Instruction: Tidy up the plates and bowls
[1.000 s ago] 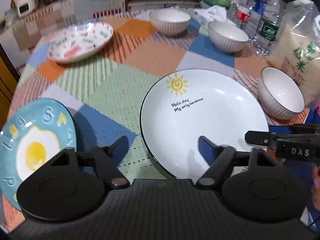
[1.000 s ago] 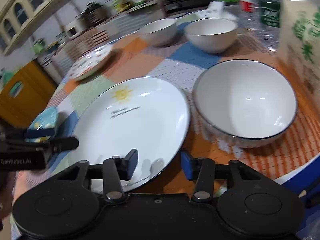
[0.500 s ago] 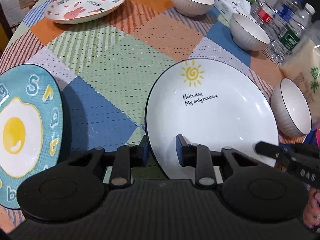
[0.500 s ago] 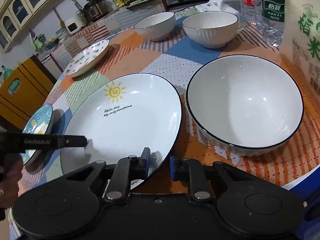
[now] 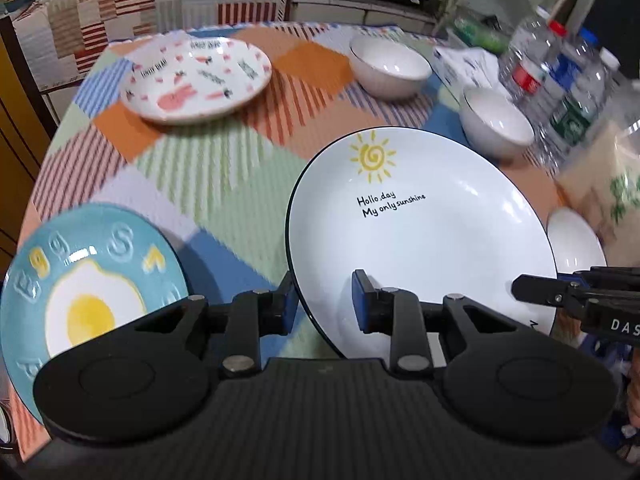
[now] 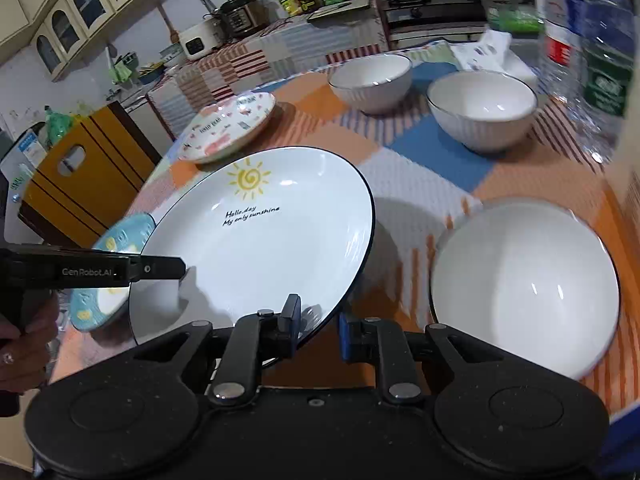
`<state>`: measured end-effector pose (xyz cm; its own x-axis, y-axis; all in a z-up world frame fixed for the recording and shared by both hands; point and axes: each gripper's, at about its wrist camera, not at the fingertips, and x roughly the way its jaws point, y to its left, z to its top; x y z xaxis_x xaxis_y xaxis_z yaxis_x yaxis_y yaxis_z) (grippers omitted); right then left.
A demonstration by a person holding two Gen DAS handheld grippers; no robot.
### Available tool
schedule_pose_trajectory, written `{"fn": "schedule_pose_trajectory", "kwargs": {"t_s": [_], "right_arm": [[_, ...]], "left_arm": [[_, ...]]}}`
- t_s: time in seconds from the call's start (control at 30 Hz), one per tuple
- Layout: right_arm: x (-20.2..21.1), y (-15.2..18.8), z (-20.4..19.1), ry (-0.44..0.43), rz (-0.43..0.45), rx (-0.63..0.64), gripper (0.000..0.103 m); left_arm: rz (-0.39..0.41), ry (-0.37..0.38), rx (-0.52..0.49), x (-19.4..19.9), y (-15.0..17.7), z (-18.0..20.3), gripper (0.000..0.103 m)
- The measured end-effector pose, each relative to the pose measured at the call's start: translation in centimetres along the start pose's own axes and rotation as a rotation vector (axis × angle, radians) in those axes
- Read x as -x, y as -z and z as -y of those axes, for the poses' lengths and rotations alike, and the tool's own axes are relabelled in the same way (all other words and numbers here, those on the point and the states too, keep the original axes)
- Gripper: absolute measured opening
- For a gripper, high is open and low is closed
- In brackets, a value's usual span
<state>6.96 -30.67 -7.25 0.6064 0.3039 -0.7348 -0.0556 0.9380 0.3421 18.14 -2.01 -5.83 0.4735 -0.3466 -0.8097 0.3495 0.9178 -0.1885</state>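
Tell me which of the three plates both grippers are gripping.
The sun plate, white with a dark rim and "Hello day" text. The left gripper and right gripper straddle its near rim; egg plate and rabbit plate lie untouched.

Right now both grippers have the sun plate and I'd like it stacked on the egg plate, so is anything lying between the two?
Nothing visible does. Between the sun plate and the egg plate only bare tablecloth shows. The rabbit plate sits farther back, off that line.
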Motion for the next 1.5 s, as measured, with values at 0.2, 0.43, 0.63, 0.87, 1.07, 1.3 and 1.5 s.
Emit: {"fn": "schedule_pose_trajectory", "kwargs": {"t_s": [0.2,0.43,0.63,0.87,1.07,1.3,1.5], "right_arm": [[-1.4,-4.0,-0.7,-0.020,-0.006,0.040,0.023],[-3.2,-7.1,-1.3,-0.032,-0.024,0.113,0.023],[-5.4,-9.3,-0.4,-0.006,-0.076,0.147,0.023],[-7.1,-10.2,1.3,-0.004,-0.106,0.143,0.023],[-9.4,-11.0,2.5,-0.016,-0.147,0.140,0.023],[-11.0,-12.3,2.3,-0.010,-0.186,0.161,0.024],[-11.8,-12.8,1.8,0.053,-0.225,0.221,0.026]], "left_arm": [[0.023,0.003,0.017,-0.1,-2.4,-1.8,0.027],[0.009,-0.002,0.092,-2.5,-4.5,-3.3,0.027],[-0.001,0.033,0.124,-5.1,-4.6,-3.5,0.026],[-0.001,0.016,0.090,-7.0,-4.3,-2.7,0.027],[-0.014,-0.005,0.093,-8.8,-4.7,-2.9,0.027],[-0.048,-0.017,0.085,-8.8,-5.4,-2.9,0.028],[-0.098,-0.011,0.073,-9.4,-5.1,-2.2,0.027]]}}
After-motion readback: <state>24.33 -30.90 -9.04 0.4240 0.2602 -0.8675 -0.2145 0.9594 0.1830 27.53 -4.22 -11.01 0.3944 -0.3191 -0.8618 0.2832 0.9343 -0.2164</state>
